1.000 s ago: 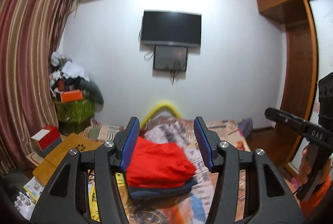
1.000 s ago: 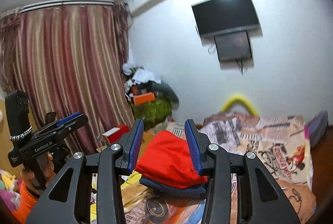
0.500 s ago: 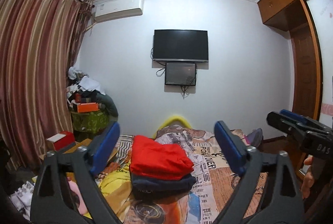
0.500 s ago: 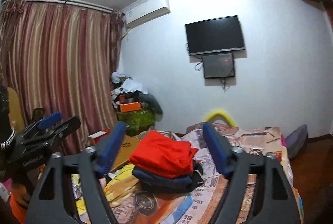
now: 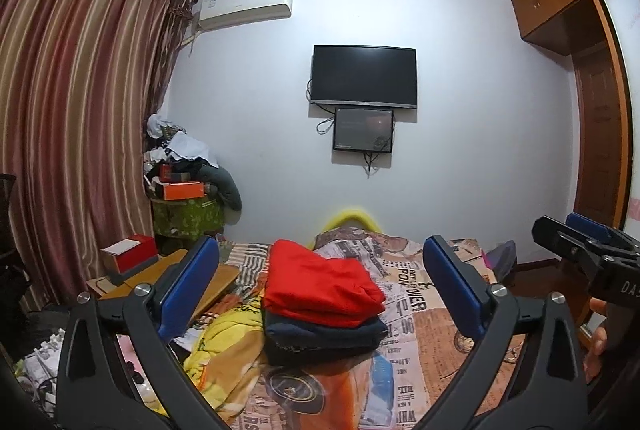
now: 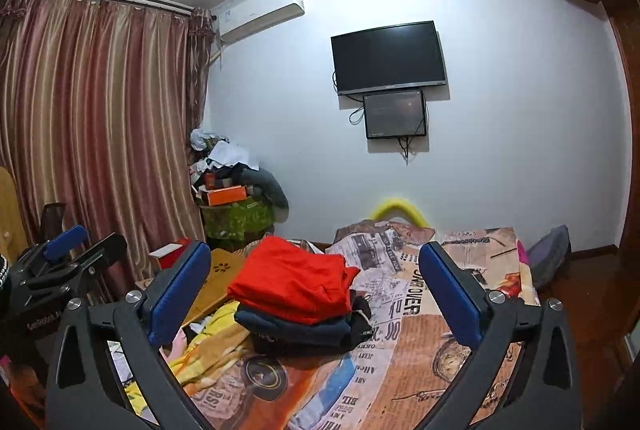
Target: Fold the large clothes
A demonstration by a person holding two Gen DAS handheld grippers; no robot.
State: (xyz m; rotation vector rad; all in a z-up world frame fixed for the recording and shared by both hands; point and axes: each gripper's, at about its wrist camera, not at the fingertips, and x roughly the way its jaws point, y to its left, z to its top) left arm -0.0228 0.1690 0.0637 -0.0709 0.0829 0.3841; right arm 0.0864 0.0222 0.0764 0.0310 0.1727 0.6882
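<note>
A folded red garment (image 5: 320, 286) lies on top of a folded navy garment (image 5: 324, 336) on the bed's newspaper-print cover (image 5: 412, 314). My left gripper (image 5: 320, 248) points level at the stack from short of it, its jaws opening wide with nothing between the blue pads. The right gripper (image 6: 314, 250) faces the same red garment (image 6: 296, 282) and navy garment (image 6: 296, 330), its jaws opening too and free of the cloth. Each gripper shows at the edge of the other's view: right gripper (image 5: 580, 242), left gripper (image 6: 68, 250).
A crumpled yellow cloth (image 5: 228, 334) lies left of the stack. A wooden board (image 5: 160, 270) and a red box (image 5: 130, 254) sit at the bed's left side. A cluttered stand (image 5: 184, 198) fills the corner by the curtain (image 5: 80, 130). A wardrobe (image 5: 600, 134) lines the right.
Both grippers let go of the red garment, pulled back from the stack and spread their jaws wide. The stack stays on the bed.
</note>
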